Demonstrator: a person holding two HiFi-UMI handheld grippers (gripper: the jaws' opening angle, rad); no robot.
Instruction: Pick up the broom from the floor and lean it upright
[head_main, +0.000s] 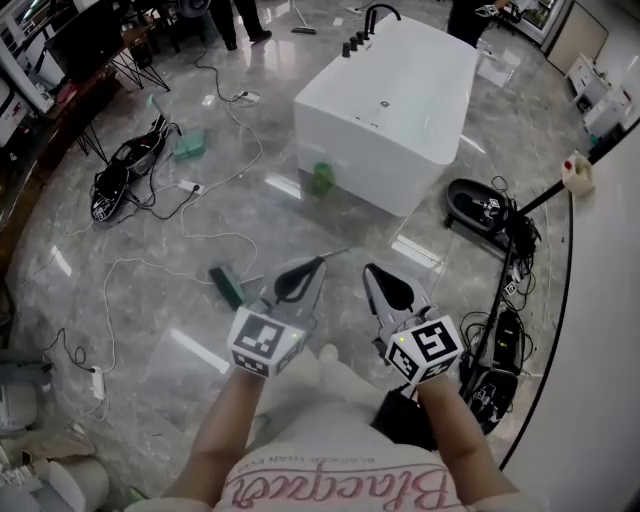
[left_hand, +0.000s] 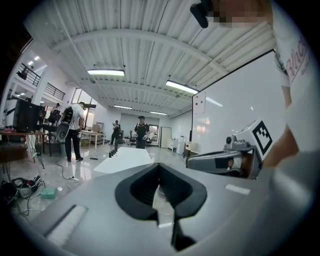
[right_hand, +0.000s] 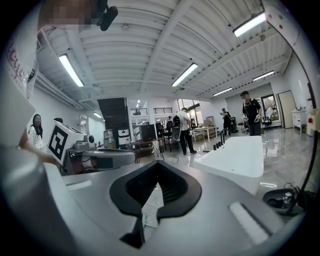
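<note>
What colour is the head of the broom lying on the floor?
Dark green. The broom head shows best in the head view.

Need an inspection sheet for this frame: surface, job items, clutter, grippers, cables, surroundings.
surface: glossy grey marble floor, glare patches.
job's things: green-headed broom lying flat on the floor, its handle partly behind the left gripper.
clutter: teal block-shaped object; small green object beside the tub; black gear pile.
grippers: left gripper and right gripper both shut, empty.
cables: white cables looped across the floor; black cable bundle.
surroundings: white freestanding bathtub; white wall panel; people standing beyond.
</note>
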